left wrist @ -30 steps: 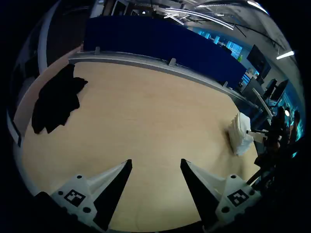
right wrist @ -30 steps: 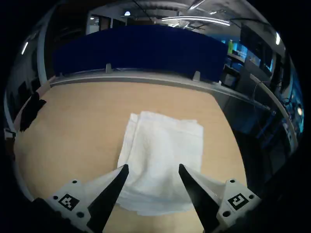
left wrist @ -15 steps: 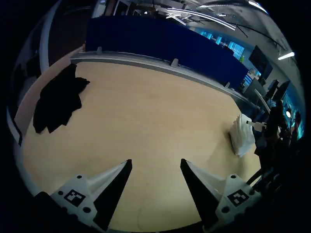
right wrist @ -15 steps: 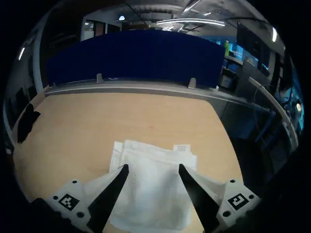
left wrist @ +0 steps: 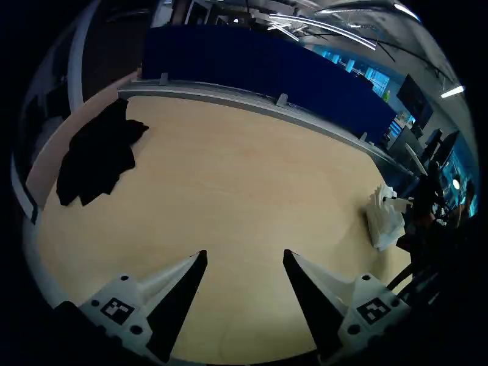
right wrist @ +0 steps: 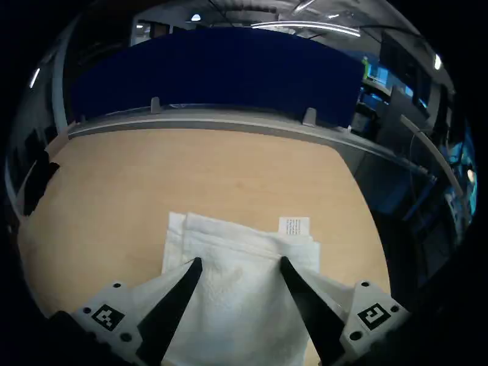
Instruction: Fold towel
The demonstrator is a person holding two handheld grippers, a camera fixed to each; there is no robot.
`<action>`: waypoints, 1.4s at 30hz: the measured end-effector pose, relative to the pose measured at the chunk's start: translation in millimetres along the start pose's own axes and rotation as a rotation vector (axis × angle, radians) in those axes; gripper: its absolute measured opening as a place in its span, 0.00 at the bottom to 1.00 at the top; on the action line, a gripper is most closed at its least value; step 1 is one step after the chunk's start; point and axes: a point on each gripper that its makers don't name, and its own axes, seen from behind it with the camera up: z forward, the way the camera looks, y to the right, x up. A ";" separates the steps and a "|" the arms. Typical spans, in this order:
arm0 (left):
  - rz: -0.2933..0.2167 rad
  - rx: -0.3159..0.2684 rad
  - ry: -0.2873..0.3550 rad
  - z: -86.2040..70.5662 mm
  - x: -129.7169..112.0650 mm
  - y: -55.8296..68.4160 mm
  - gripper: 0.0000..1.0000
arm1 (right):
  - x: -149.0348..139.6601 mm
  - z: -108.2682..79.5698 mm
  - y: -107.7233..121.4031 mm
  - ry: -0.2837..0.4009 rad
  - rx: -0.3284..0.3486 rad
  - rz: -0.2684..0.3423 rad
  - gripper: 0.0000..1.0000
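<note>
Folded white towel point(right wrist: 239, 296) lies on the desk point(right wrist: 183, 177) under the right gripper point(right wrist: 240, 261), spread wide & pinching nothing, left gripper point(left wrist: 244, 253) spread too; prob soft, light & floppy, so grab it by an edge.

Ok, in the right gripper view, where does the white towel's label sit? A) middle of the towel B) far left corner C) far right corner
C: the label sticks out at the far right corner of the white towel, which lies on the wooden table.
</note>
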 end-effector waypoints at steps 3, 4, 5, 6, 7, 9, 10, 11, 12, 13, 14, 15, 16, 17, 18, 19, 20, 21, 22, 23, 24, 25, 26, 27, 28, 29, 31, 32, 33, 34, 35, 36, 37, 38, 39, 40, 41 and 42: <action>-0.005 0.003 0.001 -0.8 -0.6 0.0 0.92 | 0.0 1.3 -0.6 -0.001 0.002 -0.001 1.00; -0.007 0.003 0.001 -1.0 -0.6 0.2 0.92 | 0.6 1.1 -0.8 -0.002 0.002 -0.002 1.00; -0.008 0.002 0.001 -1.2 -0.6 0.3 0.92 | 1.2 0.9 -0.9 -0.002 0.002 -0.002 1.00; -0.008 0.002 0.002 -1.3 -0.5 0.4 0.92 | 2.4 -0.1 -1.1 -0.001 0.002 -0.002 1.00; -0.008 0.001 0.003 -1.3 -0.3 0.4 0.92 | 4.2 -1.9 -1.5 0.002 0.002 -0.002 1.00; -0.007 0.001 0.005 -1.1 0.2 0.1 0.92 | 8.0 -6.2 -2.1 0.010 0.001 -0.003 1.00; -0.006 0.001 0.006 -0.9 0.6 -0.3 0.92 | 10.8 -10.1 -2.6 0.018 0.000 -0.003 1.00; -0.005 0.001 0.008 -0.7 1.0 -0.8 0.92 | 13.3 -13.5 -3.1 0.025 -0.002 -0.003 1.00; -0.005 0.000 0.010 -0.4 1.5 -1.1 0.92 | 16.0 -17.9 -3.6 0.035 -0.004 -0.002 1.00; -0.005 -0.001 0.012 -0.1 2.1 -1.4 0.92 | 19.3 -23.5 -4.3 0.048 -0.007 0.001 1.00; -0.005 -0.002 0.014 0.1 2.7 -1.6 0.92 | 22.2 -28.4 -4.9 0.060 -0.010 0.004 1.00; -0.005 -0.004 0.016 0.1 3.1 -1.7 0.92 | 24.9 -33.3 -6.0 0.071 -0.012 0.007 1.00; -0.006 -0.006 0.017 0.0 3.5 -1.5 0.92 | 27.7 -38.6 -7.4 0.085 -0.012 0.013 1.00; -0.007 -0.009 0.018 -0.1 3.8 -1.4 0.92 | 30.1 -43.4 -8.7 0.096 -0.013 0.018 1.00; -0.006 -0.011 0.019 0.1 4.0 -1.2 0.92 | 32.1 -47.7 -10.1 0.106 -0.013 0.022 1.00; -0.005 -0.013 0.020 0.5 4.2 -1.0 0.92 | 34.0 -52.3 -11.7 0.116 -0.013 0.027 1.00; -0.004 -0.015 0.021 0.8 4.4 -0.8 0.92 | 35.6 -56.3 -13.1 0.125 -0.013 0.031 1.00; -0.001 -0.018 0.022 1.2 4.7 -0.5 0.93 | 36.3 -60.0 -14.2 0.131 -0.014 0.034 1.00; 0.002 -0.020 0.023 1.5 5.1 -0.1 0.92 | 36.4 -63.9 -15.2 0.136 -0.016 0.036 1.00; 0.006 -0.023 0.024 1.8 5.6 0.3 0.92 | 36.5 -67.3 -16.1 0.141 -0.018 0.037 1.00; 0.009 -0.026 0.027 1.9 6.3 0.9 0.92 | 36.2 -71.1 -17.0 0.145 -0.022 0.039 1.00; 0.013 -0.029 0.031 1.7 7.5 1.6 0.92 | 35.6 -75.6 -18.1 0.149 -0.027 0.040 1.00; 0.017 -0.032 0.034 1.5 8.5 2.3 0.92 | 35.1 -79.6 -19.1 0.153 -0.031 0.042 1.00; 0.019 -0.036 0.037 1.2 9.4 3.0 0.92 | 35.1 -84.0 -20.9 0.161 -0.034 0.044 1.00; 0.020 -0.040 0.040 0.8 10.1 3.8 0.92 | 35.5 -89.3 -23.5 0.171 -0.035 0.047 1.00; 0.020 -0.044 0.043 0.5 10.8 4.6 0.92 | 35.8 -94.0 -25.8 0.181 -0.037 0.050 1.00; 0.021 -0.049 0.050 0.5 12.5 5.0 0.92 | 39.3 -105.0 -30.8 0.215 -0.041 0.062 1.00; 0.020 -0.052 0.053 0.6 13.3 5.0 0.92 | 41.3 -110.4 -33.2 0.233 -0.043 0.068 1.00; 0.021 -0.054 0.056 0.7 14.1 5.0 0.92 | 43.2 -116.0 -35.8 0.252 -0.044 0.075 1.00; 0.021 -0.056 0.060 0.8 14.9 4.8 0.92 | 45.2 -122.6 -38.9 0.275 -0.045 0.082 1.00; 0.021 -0.058 0.063 0.9 15.7 4.7 0.92 | 47.0 -128.5 -41.6 0.295 -0.046 0.088 1.00; 0.022 -0.060 0.066 1.0 16.7 4.6 0.92 | 48.3 -134.4 -44.3 0.314 -0.046 0.095 1.00; 0.024 -0.061 0.071 1.0 18.0 4.5 0.92 | 49.2 -141.1 -47.3 0.334 -0.046 0.103 1.00; 0.026 -0.062 0.075 1.1 19.2 4.4 0.92 | 50.0 -147.1 -50.0 0.352 -0.046 0.110 1.00; 0.028 -0.063 0.081 1.0 20.6 4.5 0.92 | 50.9 -152.8 -52.0 0.369 -0.048 0.119 1.00; 0.029 -0.065 0.087 0.9 22.4 4.8 0.92 | 52.2 -159.0 -53.7 0.388 -0.052 0.130 1.00; 0.031 -0.066 0.093 0.7 24.0 5.1 0.92 | 53.3 -164.5 -55.2 0.404 -0.056 0.140 1.00; 0.033 -0.068 0.098 0.7 25.6 5.8 0.92 | 55.3 -170.1 -56.2 0.420 -0.061 0.151 1.00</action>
